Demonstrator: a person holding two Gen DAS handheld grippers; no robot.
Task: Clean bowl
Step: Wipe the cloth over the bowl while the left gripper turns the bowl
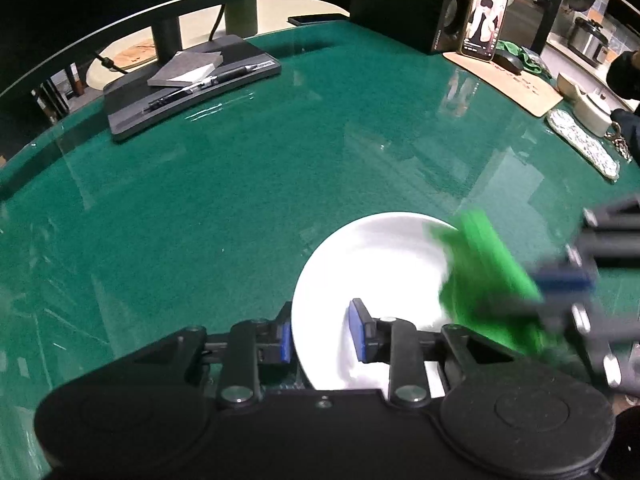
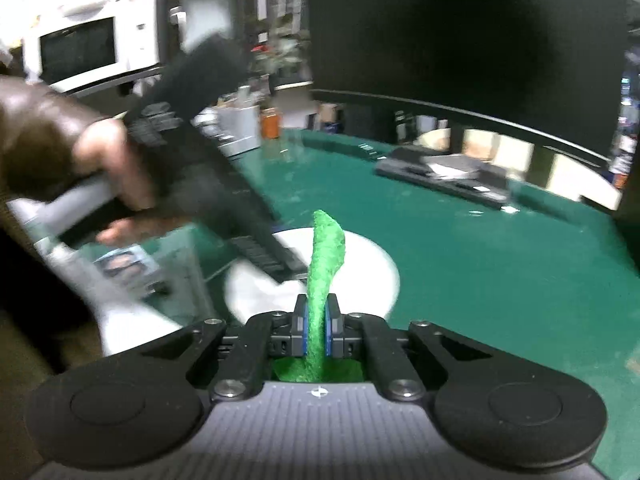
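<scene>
A white bowl (image 1: 372,264) sits on the green table (image 1: 224,200), low and right of centre in the left wrist view. The left gripper (image 1: 322,334) straddles its near-left rim: one blue-padded finger stands outside the rim and the other inside the bowl, with the wall between them — whether the pads actually press on the rim cannot be told from the pictures. The right gripper (image 2: 316,330) has its jaws clamped tight on a green scouring cloth (image 2: 326,256), which stands up from between the pads and leans over the bowl (image 2: 360,276). In the left wrist view the same cloth (image 1: 484,276) is a blurred green mass lying over the bowl's right side, the right gripper (image 1: 560,292) behind it, also blurred. In the right wrist view a hand (image 2: 116,168) in a brown sleeve (image 2: 36,136) grips the left gripper's handle, and that tool slants down to the bowl's left rim. At the far side of the table stands a dark monitor base (image 1: 188,84) with a notepad (image 1: 186,68) and a pen (image 1: 188,90) on it; further right, a phone (image 1: 484,20) with a lit screen leans against a speaker (image 1: 452,8).
</scene>
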